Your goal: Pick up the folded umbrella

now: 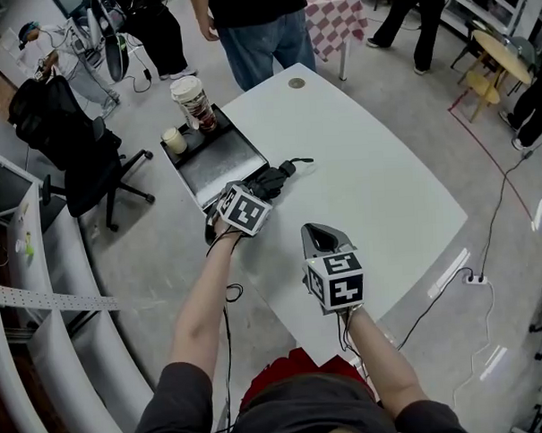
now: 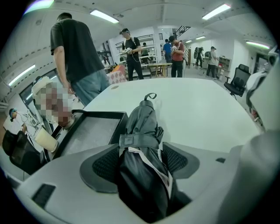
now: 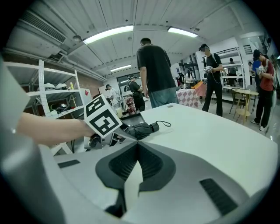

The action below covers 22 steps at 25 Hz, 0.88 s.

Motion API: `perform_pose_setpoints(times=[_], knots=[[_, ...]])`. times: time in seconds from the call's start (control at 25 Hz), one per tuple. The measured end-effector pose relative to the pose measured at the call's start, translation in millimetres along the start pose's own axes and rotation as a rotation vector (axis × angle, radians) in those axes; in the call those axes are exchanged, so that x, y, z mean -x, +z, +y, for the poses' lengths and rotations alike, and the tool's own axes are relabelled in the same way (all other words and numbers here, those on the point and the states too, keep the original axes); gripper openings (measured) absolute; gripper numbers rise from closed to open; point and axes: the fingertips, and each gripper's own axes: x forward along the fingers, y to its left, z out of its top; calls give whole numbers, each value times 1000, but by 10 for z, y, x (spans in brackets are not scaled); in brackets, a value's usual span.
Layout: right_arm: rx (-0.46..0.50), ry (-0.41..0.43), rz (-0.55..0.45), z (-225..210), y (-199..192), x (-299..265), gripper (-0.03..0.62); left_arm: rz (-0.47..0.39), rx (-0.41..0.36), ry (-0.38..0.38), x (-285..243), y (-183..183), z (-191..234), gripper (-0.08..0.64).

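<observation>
Clamped the left gripper (image 2: pixel 141 162) on the folded umbrella (image 2: pixel 141 124), black crinkled fabric, strap-bound; held the right gripper (image 3: pixel 136 162) closed, empty, over the smooth white desk (image 1: pixel 368 189).

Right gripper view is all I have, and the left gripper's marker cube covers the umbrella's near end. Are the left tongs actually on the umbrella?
Observer: Yes. The left gripper view shows the left gripper with its tongs shut on the folded umbrella, clamping it just behind its strap.
Operator: What lies beside the umbrella on the side the cube hides from me?
Observer: The head view shows a black tray running alongside the umbrella. The umbrella sits close against the tray's rim, but I cannot tell whether they touch.
</observation>
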Motion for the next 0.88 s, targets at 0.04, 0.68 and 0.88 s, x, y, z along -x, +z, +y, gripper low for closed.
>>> perform_pose_setpoints(times=[0.04,0.68,0.88], knots=[[6,0,3,-8,13,-27,18,3,-1,-1,-7,0,2,306],[20,8,66,-84,-70,-342,18,84,13,-85,-146,-41,3,305],[19,9,77,-58,-109,-358,18,71,27,-146,-158,-47,10,292]])
